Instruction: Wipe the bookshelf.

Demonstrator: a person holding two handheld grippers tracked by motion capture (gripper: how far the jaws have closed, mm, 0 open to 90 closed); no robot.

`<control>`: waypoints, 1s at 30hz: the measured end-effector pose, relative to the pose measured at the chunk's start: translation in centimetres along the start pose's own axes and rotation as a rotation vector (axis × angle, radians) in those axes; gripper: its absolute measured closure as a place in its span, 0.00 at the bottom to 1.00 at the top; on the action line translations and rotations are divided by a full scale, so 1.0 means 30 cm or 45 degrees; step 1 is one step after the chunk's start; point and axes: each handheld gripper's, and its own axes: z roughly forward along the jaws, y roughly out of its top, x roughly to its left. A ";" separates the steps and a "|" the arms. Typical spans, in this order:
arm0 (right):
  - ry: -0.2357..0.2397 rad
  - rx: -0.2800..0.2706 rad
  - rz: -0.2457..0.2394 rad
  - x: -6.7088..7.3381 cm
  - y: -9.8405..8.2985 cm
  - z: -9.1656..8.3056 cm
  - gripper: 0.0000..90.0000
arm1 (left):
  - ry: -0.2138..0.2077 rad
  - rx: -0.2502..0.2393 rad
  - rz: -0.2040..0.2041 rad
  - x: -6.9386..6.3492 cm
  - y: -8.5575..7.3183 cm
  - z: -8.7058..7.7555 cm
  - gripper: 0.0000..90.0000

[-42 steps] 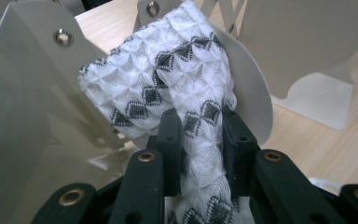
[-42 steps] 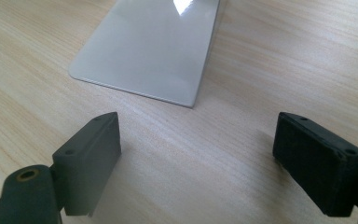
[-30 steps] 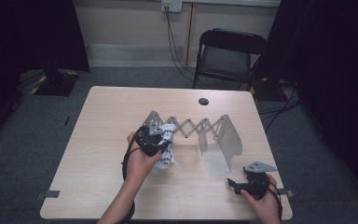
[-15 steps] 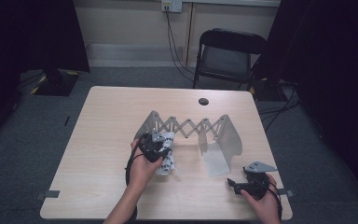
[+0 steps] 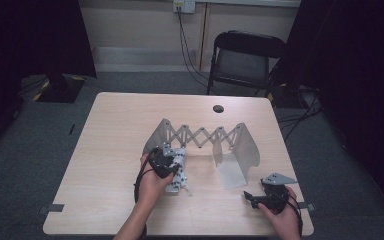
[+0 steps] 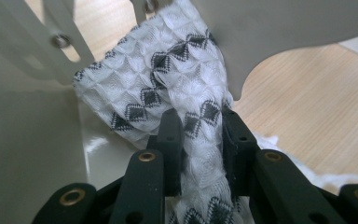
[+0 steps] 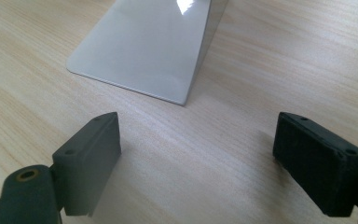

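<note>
A white cloth (image 6: 186, 88) with black diamond marks is pinched between the two black jaws of my left gripper (image 6: 198, 128). The cloth hangs against the left end plate (image 6: 28, 140) of a white scissor-arm rack (image 5: 200, 136). In the high view the left gripper (image 5: 170, 159) sits at that left end, with the cloth (image 5: 179, 181) trailing onto the table toward the person. My right gripper (image 5: 250, 196) rests near the table's front right, jaws wide apart. In the right gripper view, that gripper (image 7: 198, 154) holds nothing and faces the rack's right base plate (image 7: 144, 46).
The rack stands across the middle of the wooden table (image 5: 110, 150), its right end plate (image 5: 242, 150) upright. A small dark round spot (image 5: 218, 108) lies near the far edge. A black chair (image 5: 245, 60) stands behind the table.
My left hand has sunk a little toward the table and the person, carrying the cloth beside the rack's left end. The right hand has stayed put.
</note>
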 end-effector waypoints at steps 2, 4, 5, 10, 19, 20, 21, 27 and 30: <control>0.000 0.000 0.000 0.000 0.000 0.000 0.16 | 0.006 -0.020 0.012 0.002 0.019 -0.036 0.81; 0.000 0.000 0.000 0.000 0.000 0.000 0.16 | 0.032 -0.048 0.020 -0.001 0.045 -0.077 0.81; 0.000 0.000 0.000 0.000 0.000 0.000 0.16 | 0.040 -0.059 0.023 -0.002 0.057 -0.093 0.81; 0.000 0.000 0.000 0.000 0.000 0.000 0.16 | 0.061 -0.128 0.042 -0.012 0.138 -0.159 0.80; 0.001 0.000 -0.001 0.000 0.000 0.000 0.16 | 0.100 -0.113 0.014 -0.012 0.175 -0.115 0.80; 0.002 0.000 -0.001 0.000 0.000 0.000 0.16 | 0.100 -0.107 0.014 -0.013 0.173 -0.110 0.80; 0.002 0.000 -0.002 0.000 0.001 0.000 0.16 | 0.101 -0.107 0.011 -0.015 0.169 -0.103 0.80; 0.004 0.001 -0.003 0.001 0.001 0.000 0.16 | 0.099 -0.084 -0.004 -0.023 0.139 -0.064 0.80; 0.004 0.001 -0.003 0.001 0.001 0.000 0.16 | 0.095 -0.076 -0.016 -0.021 0.124 -0.050 0.80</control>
